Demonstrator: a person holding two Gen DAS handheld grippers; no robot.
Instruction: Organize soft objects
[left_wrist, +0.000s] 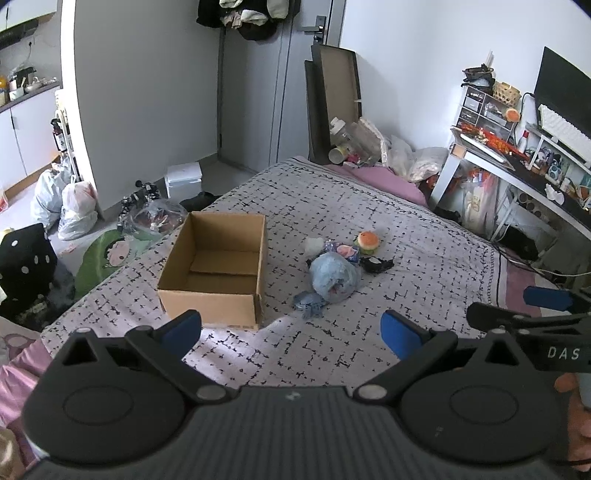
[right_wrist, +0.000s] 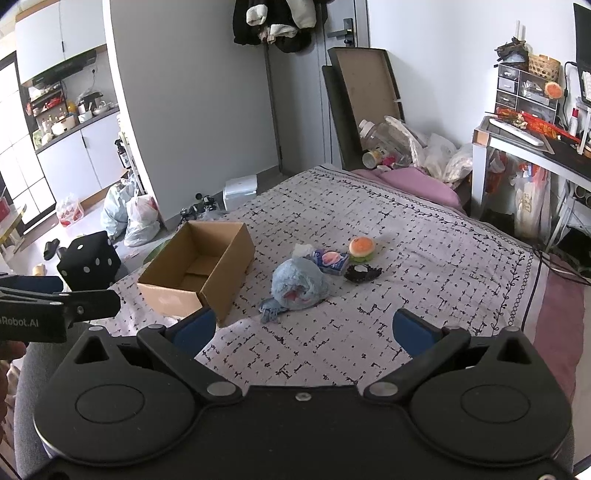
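An open, empty cardboard box (left_wrist: 216, 266) (right_wrist: 195, 269) sits on the patterned bed cover. To its right lies a small pile: a light blue fluffy cloth (left_wrist: 332, 278) (right_wrist: 299, 282), a burger plush (left_wrist: 366, 242) (right_wrist: 362, 248), a blue packet with a pink print (left_wrist: 345, 252) (right_wrist: 330, 260) and a black soft item (left_wrist: 376, 264) (right_wrist: 362, 274). My left gripper (left_wrist: 291, 328) is open and empty, hovering short of the box and pile. My right gripper (right_wrist: 303, 330) is open and empty, short of the blue cloth. The right gripper's side also shows in the left wrist view (left_wrist: 524, 314).
The bed cover (right_wrist: 424, 266) fills the middle. Floor clutter lies left: plastic bags (right_wrist: 136, 218), a black dotted cube (right_wrist: 90, 264), a white box (right_wrist: 240, 192). A desk (right_wrist: 532, 151) stands at the right. Bags and a bottle (right_wrist: 399, 144) pile at the bed's far end.
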